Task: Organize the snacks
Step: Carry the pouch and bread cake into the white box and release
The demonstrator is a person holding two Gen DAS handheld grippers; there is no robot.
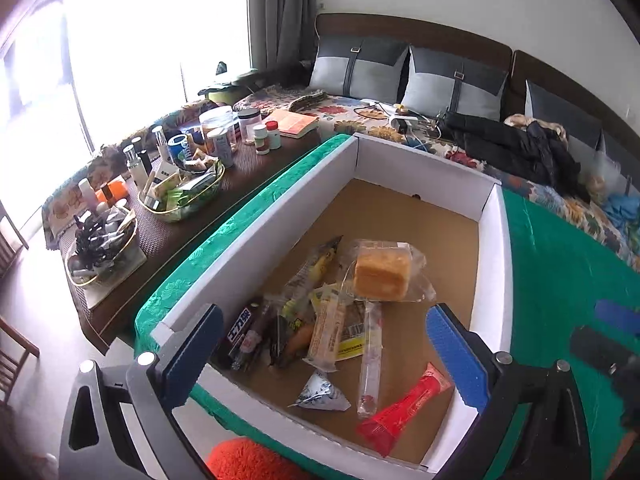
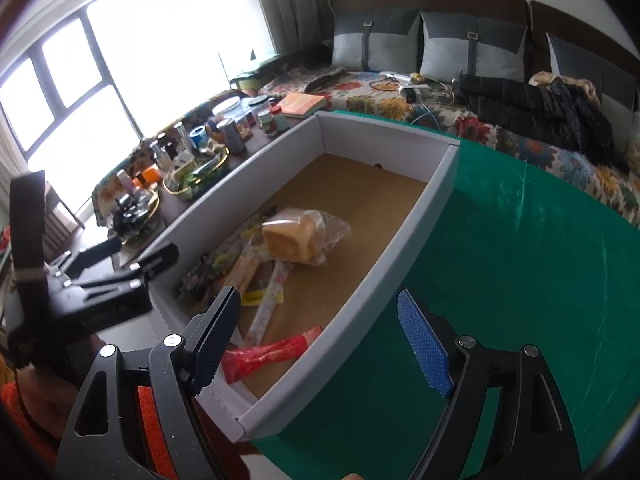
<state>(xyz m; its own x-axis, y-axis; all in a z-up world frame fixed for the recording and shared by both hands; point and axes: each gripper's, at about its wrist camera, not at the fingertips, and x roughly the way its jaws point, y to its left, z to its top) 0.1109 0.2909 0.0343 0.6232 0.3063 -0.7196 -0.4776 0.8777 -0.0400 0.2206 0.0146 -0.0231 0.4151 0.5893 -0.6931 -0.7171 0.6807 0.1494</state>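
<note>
The left gripper hangs above the near end of the shallow white cardboard box with a brown floor, jaws wide apart and empty. Directly below and ahead, a heap of wrapped snacks covers the floor; the clear-bagged yellow bread loaf stands tallest. A red tubular packet lies near the right finger. Beyond the loaf, the far half of the floor is bare. The white walls bound entry on all sides.

The right gripper, jaws apart and empty, straddles the box's right wall. To its right, the green patterned tablecloth is unobstructed. To the box's left, the dark side table crowded with bottles and jars blocks low passage.
</note>
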